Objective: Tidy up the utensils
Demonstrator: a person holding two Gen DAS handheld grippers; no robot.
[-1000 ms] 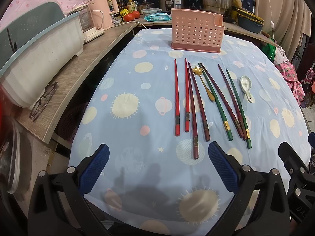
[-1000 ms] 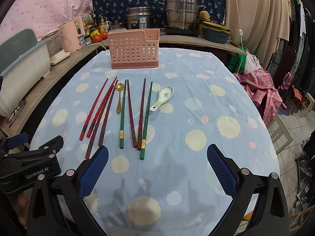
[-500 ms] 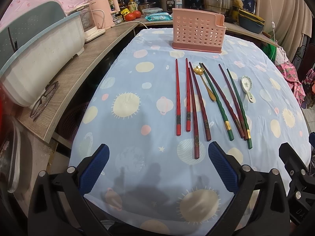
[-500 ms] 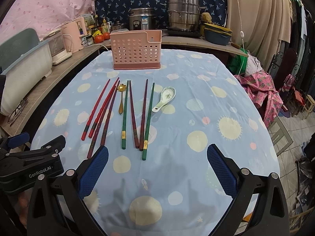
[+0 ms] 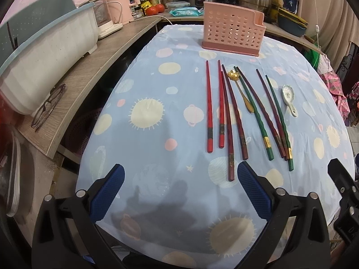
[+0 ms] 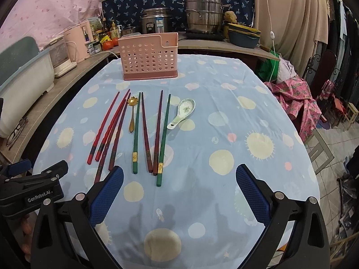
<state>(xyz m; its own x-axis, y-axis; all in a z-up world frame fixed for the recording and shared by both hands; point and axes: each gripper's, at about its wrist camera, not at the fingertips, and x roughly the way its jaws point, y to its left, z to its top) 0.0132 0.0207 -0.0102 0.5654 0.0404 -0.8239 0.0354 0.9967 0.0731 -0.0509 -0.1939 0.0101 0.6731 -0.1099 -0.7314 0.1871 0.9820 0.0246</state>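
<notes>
Both the left gripper (image 5: pixel 178 187) and right gripper (image 6: pixel 179 188) hang spread and empty at the bottom of the frame. The chopsticks (image 6: pixel 136 132) lie mid-frame on the surface (image 6: pixel 235 139), long axes running toward the pink holder (image 6: pixel 149 59) at upper centre, tips nearest it. They touch and cross, so a pinch could drag a neighbour or roll one aside
</notes>
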